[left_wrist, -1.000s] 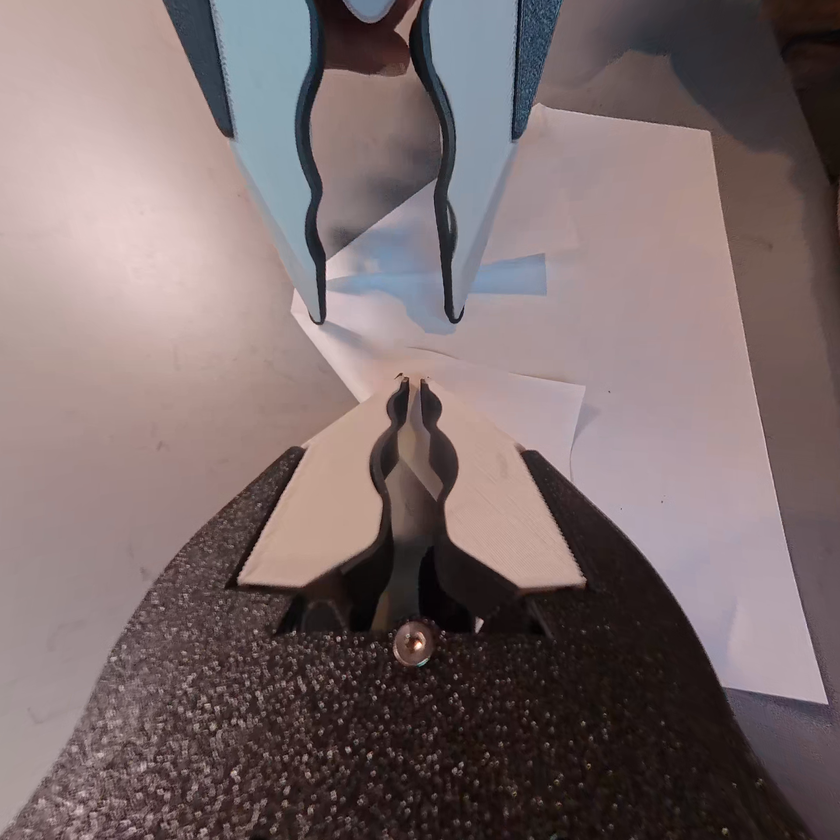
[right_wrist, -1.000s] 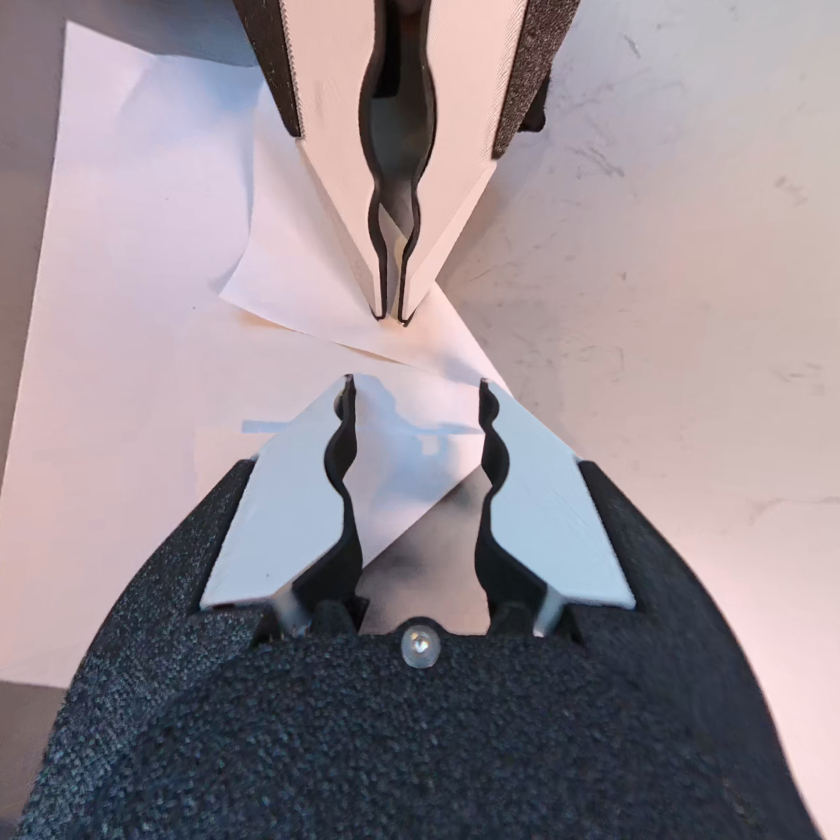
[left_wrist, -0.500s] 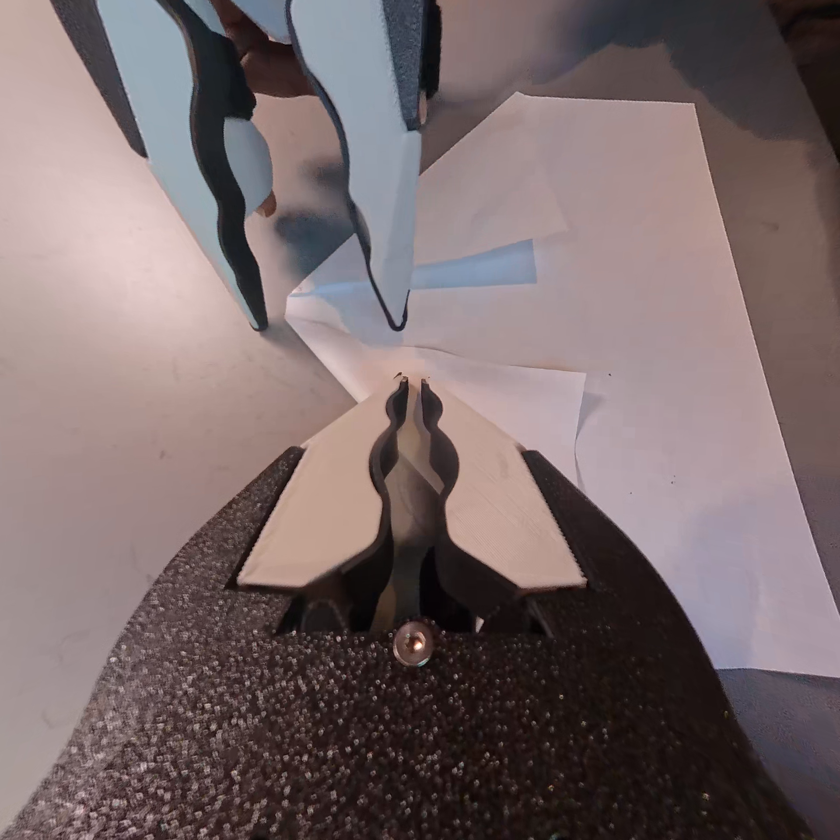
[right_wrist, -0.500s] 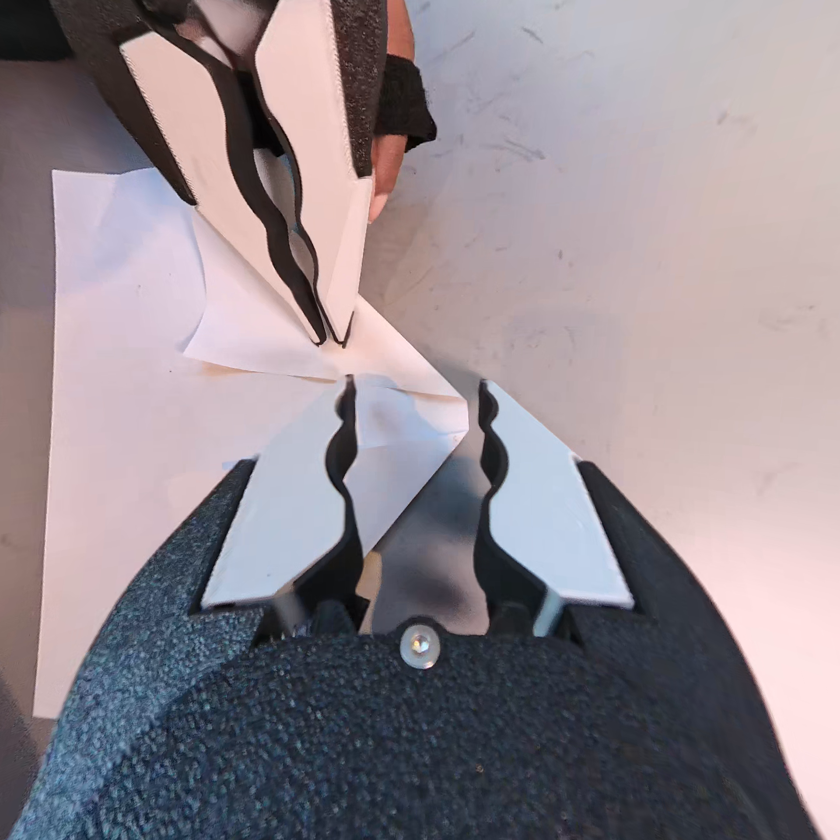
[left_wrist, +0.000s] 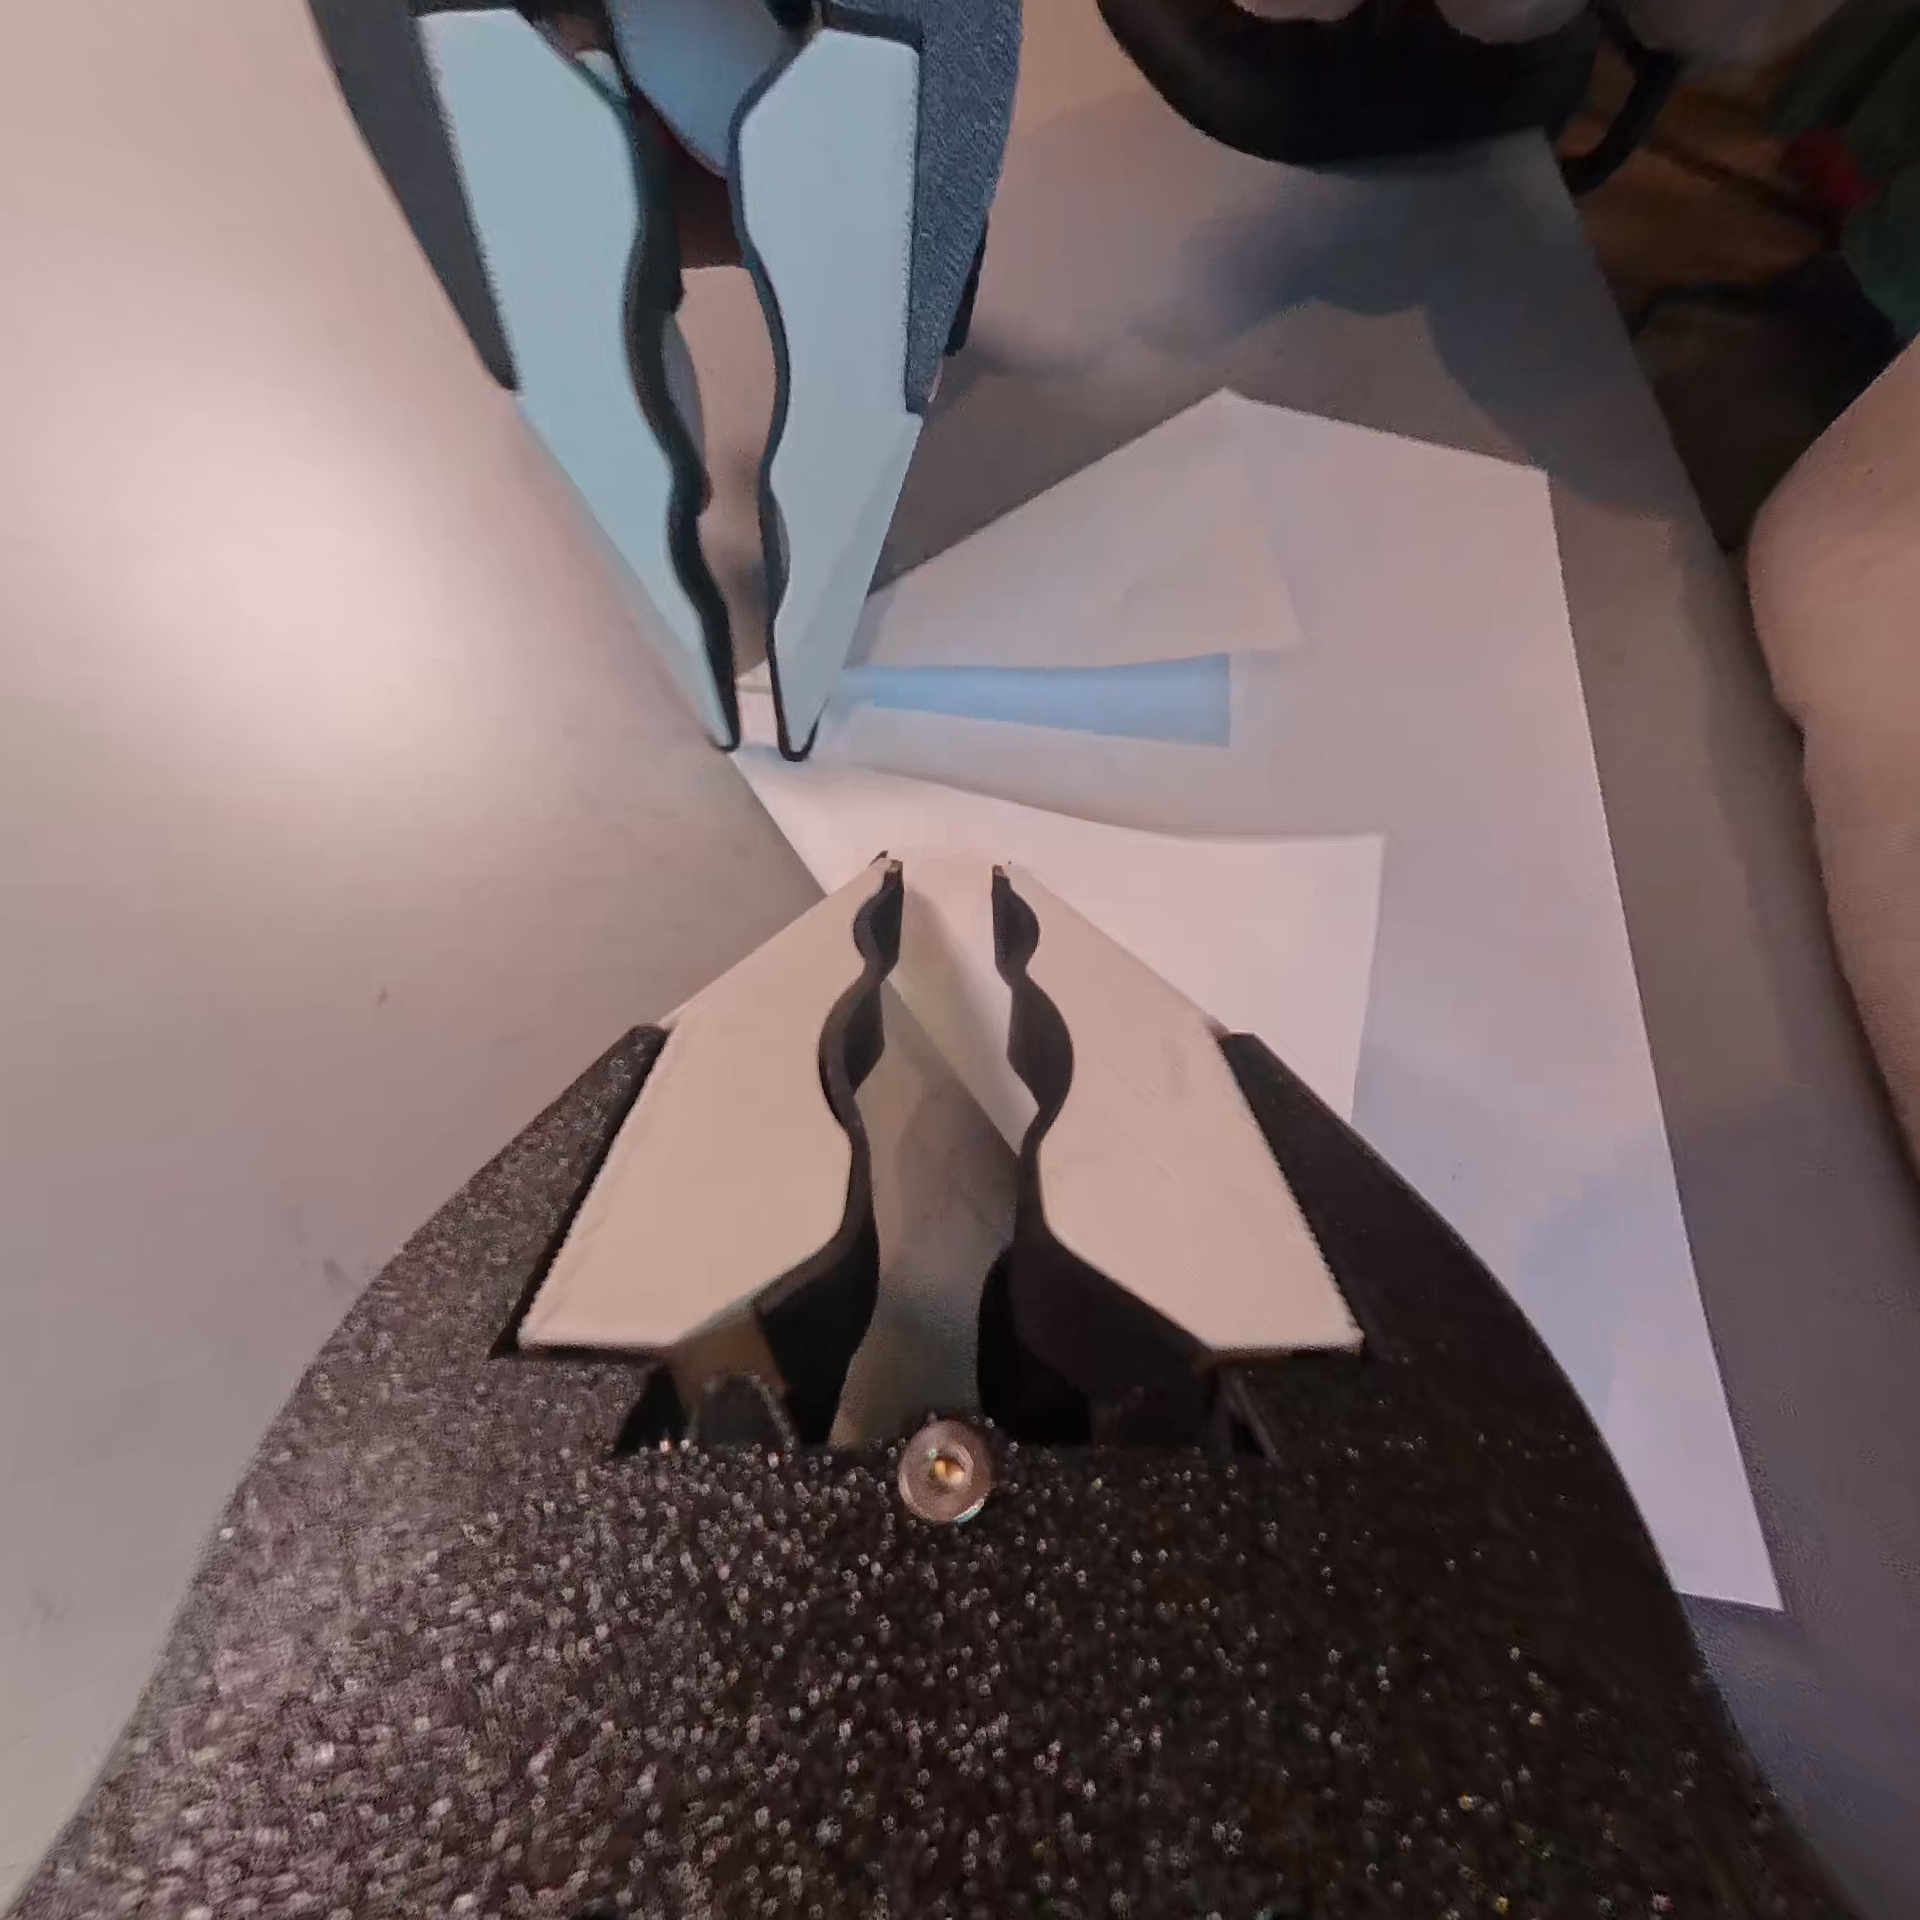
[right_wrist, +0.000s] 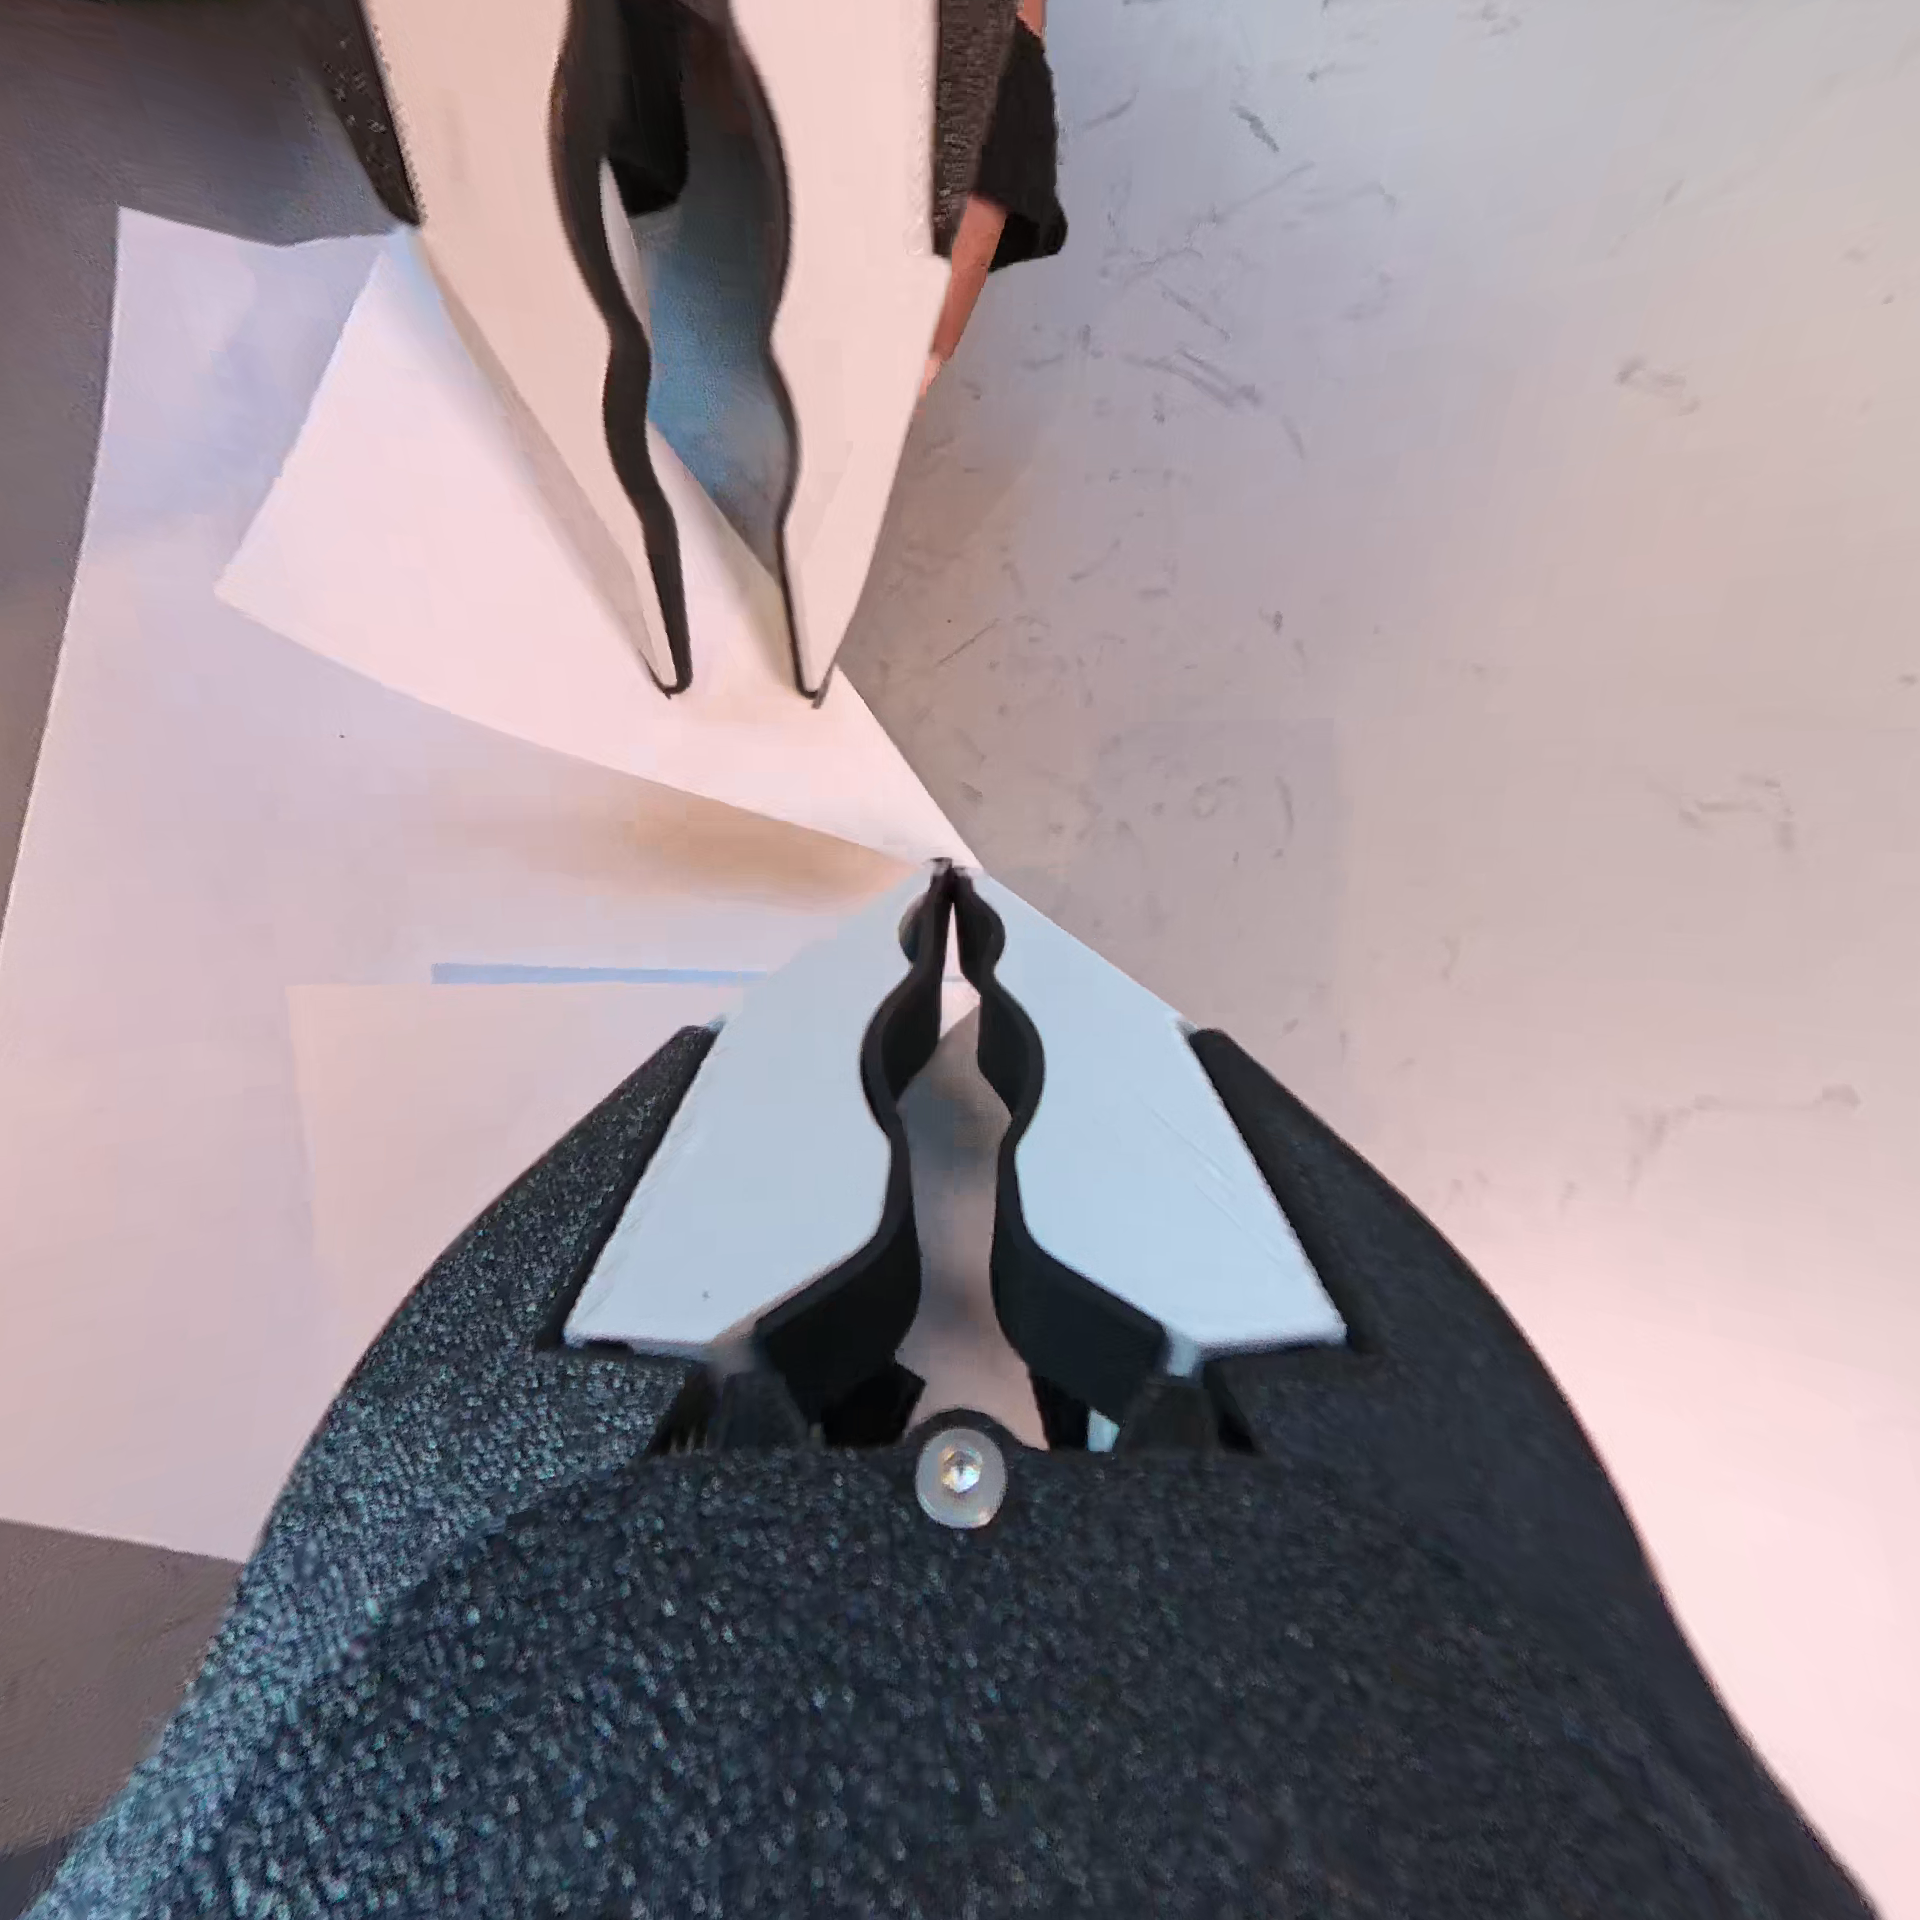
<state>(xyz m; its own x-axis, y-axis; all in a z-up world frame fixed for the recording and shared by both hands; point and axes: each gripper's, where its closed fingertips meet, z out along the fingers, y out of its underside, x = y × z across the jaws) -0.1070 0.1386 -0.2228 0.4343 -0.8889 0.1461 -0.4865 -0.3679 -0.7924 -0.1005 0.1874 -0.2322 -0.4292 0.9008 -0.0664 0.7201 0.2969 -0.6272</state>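
A white paper sheet (left_wrist: 1455, 1039) lies on the table with two corners folded in to a point; it also shows in the right wrist view (right_wrist: 208, 1039). My left gripper (left_wrist: 943, 868) is open by a narrow gap, over the near folded flap (left_wrist: 1195, 935), and holds nothing. It shows at the top of the right wrist view (right_wrist: 740, 686). My right gripper (right_wrist: 948, 868) is shut, its tips at the paper's point. I cannot tell whether paper is pinched between them. In the left wrist view it (left_wrist: 761, 746) stands at the point beside the far flap (left_wrist: 1091, 603).
The scuffed pale table (right_wrist: 1455, 623) stretches to one side of the paper. A person's arm (left_wrist: 1849, 779) is at the right edge beyond the table edge. A dark rounded object (left_wrist: 1351, 94) sits at the far end. A gloved hand (right_wrist: 1003, 218) holds the left gripper. There is about 6 centimeters between the tips of the two grippers.
My left gripper has opened and let go of the folded flap. My right gripper has shut and moved to the paper's point.
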